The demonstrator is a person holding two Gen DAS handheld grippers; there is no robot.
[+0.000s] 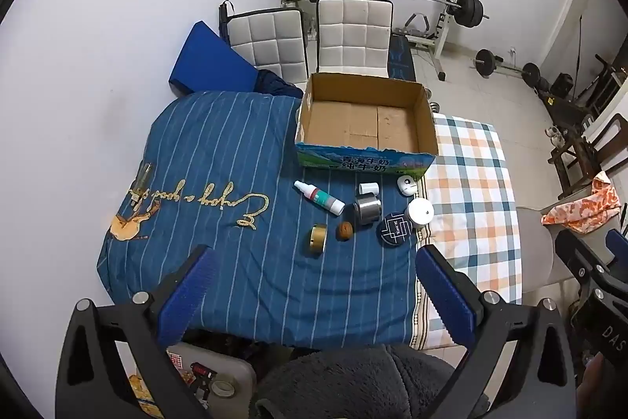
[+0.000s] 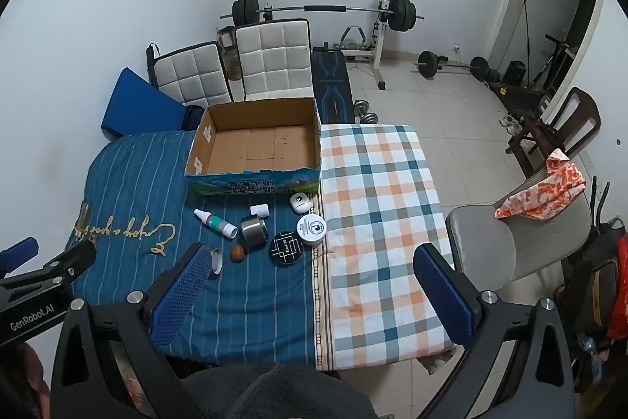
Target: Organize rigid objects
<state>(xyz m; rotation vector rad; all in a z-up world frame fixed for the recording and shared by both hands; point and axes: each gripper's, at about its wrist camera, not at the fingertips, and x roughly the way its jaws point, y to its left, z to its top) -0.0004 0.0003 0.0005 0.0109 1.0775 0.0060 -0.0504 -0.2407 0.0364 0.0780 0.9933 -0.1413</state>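
Nothing is packed yet: both the left gripper (image 1: 314, 285) and right gripper (image 2: 310, 281) hang spread apart and empty; ahead lie the small objects, spray bottle (image 1: 320, 198) among them, before the empty cardboard box (image 1: 367, 148); next, grasp one

The blanket (image 1: 219, 152) is dark blue with thin pale stripes and gold script. Beside it, the sheet (image 2: 376, 191) is checked in orange, teal and white. The cardboard box (image 2: 255, 144) is brown inside, blue and green outside. Each gripper has blue pads (image 1: 184, 297).
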